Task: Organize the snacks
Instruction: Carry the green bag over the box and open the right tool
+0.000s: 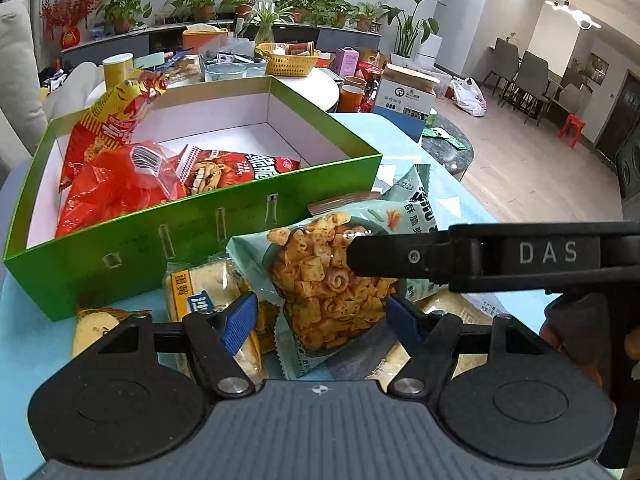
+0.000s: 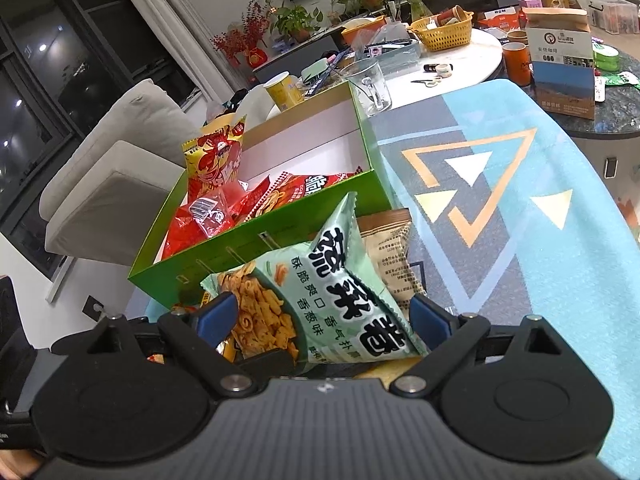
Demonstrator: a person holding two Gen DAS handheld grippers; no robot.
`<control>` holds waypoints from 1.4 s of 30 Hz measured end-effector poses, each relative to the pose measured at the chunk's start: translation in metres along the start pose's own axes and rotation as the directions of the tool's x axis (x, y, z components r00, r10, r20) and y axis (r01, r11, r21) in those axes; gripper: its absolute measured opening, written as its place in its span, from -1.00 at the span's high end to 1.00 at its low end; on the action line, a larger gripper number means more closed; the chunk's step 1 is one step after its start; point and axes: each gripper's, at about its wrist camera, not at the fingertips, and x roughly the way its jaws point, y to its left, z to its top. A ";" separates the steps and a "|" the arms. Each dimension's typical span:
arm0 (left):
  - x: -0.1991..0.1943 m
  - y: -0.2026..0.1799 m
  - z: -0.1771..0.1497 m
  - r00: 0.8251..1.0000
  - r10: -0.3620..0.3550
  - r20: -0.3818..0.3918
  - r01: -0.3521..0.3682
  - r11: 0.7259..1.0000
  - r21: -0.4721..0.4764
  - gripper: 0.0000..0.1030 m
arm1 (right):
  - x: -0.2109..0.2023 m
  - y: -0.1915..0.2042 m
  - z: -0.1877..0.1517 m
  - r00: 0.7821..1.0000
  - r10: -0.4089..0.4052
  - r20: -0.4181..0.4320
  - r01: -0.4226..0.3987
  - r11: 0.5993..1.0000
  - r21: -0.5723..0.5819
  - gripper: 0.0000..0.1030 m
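Observation:
A green box (image 1: 192,236) with a white inside holds several red snack bags (image 1: 132,176). It also shows in the right wrist view (image 2: 224,252). In front of it a pale green chip bag (image 1: 320,280) lies on other snack packs. My left gripper (image 1: 320,316) is open, its blue pads either side of the bag's lower part. My right gripper (image 2: 324,316) is open around the same green bag (image 2: 340,292); one right finger (image 1: 400,256) crosses over the bag in the left wrist view.
Yellow snack packs (image 1: 200,296) lie left of the green bag and a tan pack (image 2: 388,248) behind it. A blue patterned mat (image 2: 500,208) covers the table. Behind stand a glass mug (image 2: 372,84), a yellow basket (image 2: 444,32), cups and a carton (image 2: 560,64).

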 end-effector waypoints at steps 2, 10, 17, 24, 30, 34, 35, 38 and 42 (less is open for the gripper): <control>0.001 0.000 0.000 1.000 -0.009 0.001 0.009 1.000 -0.007 -0.33 | 0.000 -0.001 -0.001 1.000 -0.005 0.005 0.005 1.000 0.000 -0.28; 0.000 -0.005 -0.003 0.999 -0.046 0.008 0.046 0.999 0.008 -0.08 | 0.002 0.009 -0.005 0.999 -0.054 0.005 0.054 0.995 -0.078 -0.27; -0.029 -0.017 -0.001 0.994 -0.025 0.104 0.018 0.997 0.072 -0.07 | -0.020 0.015 -0.003 0.998 -0.032 0.059 0.034 0.999 -0.038 -0.27; -0.058 -0.020 0.009 0.981 -0.006 0.193 -0.014 0.995 0.098 -0.07 | -0.039 0.037 0.008 0.992 -0.001 0.125 0.011 0.997 -0.080 -0.27; -0.069 -0.012 0.027 0.968 0.022 0.249 -0.050 0.993 0.104 -0.07 | -0.039 0.051 0.028 0.987 0.030 0.155 -0.016 0.996 -0.092 -0.27; -0.074 -0.007 0.043 0.957 0.041 0.286 -0.075 0.991 0.109 -0.07 | -0.036 0.056 0.047 0.983 0.053 0.178 -0.037 0.995 -0.094 -0.27; -0.074 -0.005 0.047 0.954 0.045 0.296 -0.081 0.991 0.109 -0.07 | -0.035 0.057 0.052 0.981 0.059 0.184 -0.043 0.995 -0.093 -0.27; -0.073 0.000 0.059 0.947 0.053 0.318 -0.092 0.990 0.107 -0.07 | -0.031 0.059 0.061 0.977 0.071 0.202 -0.054 0.994 -0.091 -0.27; -0.064 0.009 0.072 0.941 0.061 0.333 -0.098 0.990 0.097 -0.07 | -0.022 0.061 0.070 0.971 0.069 0.227 -0.050 0.995 -0.088 -0.27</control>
